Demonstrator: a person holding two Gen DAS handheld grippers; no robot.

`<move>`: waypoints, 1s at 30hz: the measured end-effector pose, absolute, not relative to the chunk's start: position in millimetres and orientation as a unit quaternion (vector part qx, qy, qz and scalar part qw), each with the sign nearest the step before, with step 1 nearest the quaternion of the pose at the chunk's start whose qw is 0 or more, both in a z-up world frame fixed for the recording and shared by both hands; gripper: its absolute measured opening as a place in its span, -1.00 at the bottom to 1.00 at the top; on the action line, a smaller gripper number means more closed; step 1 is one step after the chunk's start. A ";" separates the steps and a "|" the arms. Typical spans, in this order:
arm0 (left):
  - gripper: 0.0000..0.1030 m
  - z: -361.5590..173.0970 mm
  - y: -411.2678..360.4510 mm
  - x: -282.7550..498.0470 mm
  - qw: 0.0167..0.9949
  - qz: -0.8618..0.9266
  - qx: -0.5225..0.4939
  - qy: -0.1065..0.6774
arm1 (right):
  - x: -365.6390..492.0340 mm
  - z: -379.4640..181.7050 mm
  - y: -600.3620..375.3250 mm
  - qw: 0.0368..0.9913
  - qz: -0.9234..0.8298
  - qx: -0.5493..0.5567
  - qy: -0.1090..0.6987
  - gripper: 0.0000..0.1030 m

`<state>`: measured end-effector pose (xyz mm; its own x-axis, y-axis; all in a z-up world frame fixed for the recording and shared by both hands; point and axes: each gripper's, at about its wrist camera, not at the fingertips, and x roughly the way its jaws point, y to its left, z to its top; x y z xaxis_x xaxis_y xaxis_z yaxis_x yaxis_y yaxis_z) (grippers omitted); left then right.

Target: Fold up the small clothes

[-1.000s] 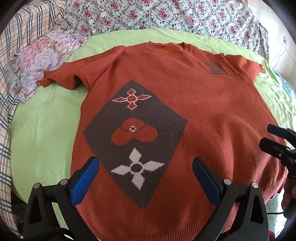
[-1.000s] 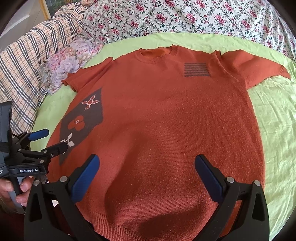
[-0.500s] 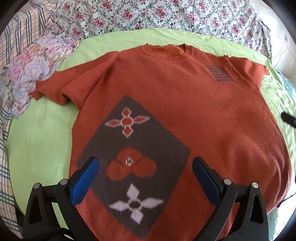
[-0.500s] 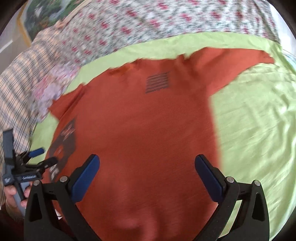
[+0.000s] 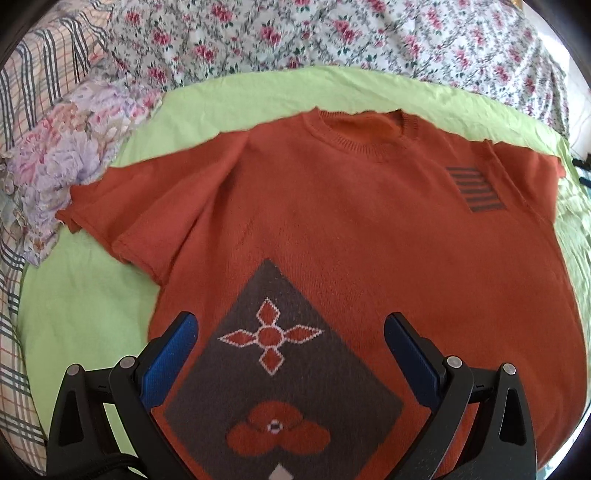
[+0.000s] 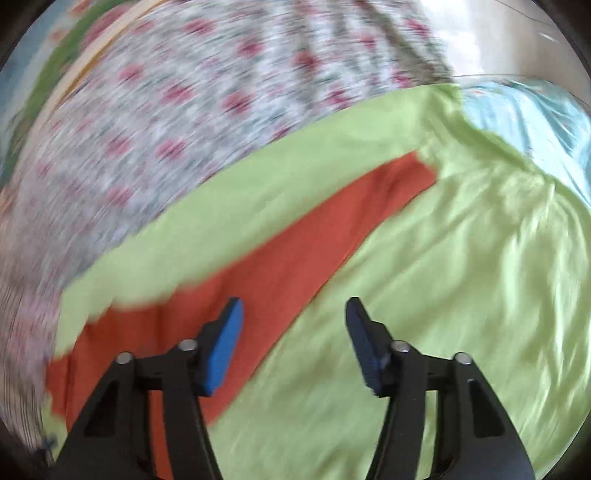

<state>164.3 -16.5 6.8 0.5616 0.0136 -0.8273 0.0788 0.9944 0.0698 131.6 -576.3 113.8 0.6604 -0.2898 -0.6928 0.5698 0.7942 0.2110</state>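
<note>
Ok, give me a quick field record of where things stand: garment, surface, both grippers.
garment: orange knit top, spread flat, front up, not yet folded
surface: green sheet on a bed
left gripper: open, above the top's dark diamond patch, holding nothing
right gripper: jaws closing, nothing between them, over the edge of the top's sleeve; view blurred
nearby: floral bedding behind the collar

Left black two-finger gripper with blue pads [image 5: 290, 345] angled downward, jaws spread wide with nothing gripped; right black gripper with blue pads [image 6: 294, 326] angled downward in a blurred view, jaws closing, partly apart, nothing pressed between them.
</note>
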 end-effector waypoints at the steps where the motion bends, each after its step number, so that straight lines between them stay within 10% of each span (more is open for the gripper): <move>1: 0.96 3.0 -18.0 167.8 0.879 -0.018 0.049 0.474 | 142.6 113.9 -597.5 0.882 -0.251 0.230 0.326 -0.01; 9: 0.96 -21.5 -33.6 183.4 0.858 -0.018 0.061 0.510 | 210.8 99.3 -688.2 0.847 -0.312 0.269 0.336 -0.05; 12: 0.96 -22.9 -37.1 186.3 0.857 -0.026 0.055 0.511 | 220.1 92.6 -689.8 0.850 -0.296 0.276 0.338 -0.86; 30: 0.96 -17.9 10.7 155.3 0.868 -0.035 -0.020 0.495 | 249.6 59.4 -315.8 0.872 0.159 0.267 0.379 -0.89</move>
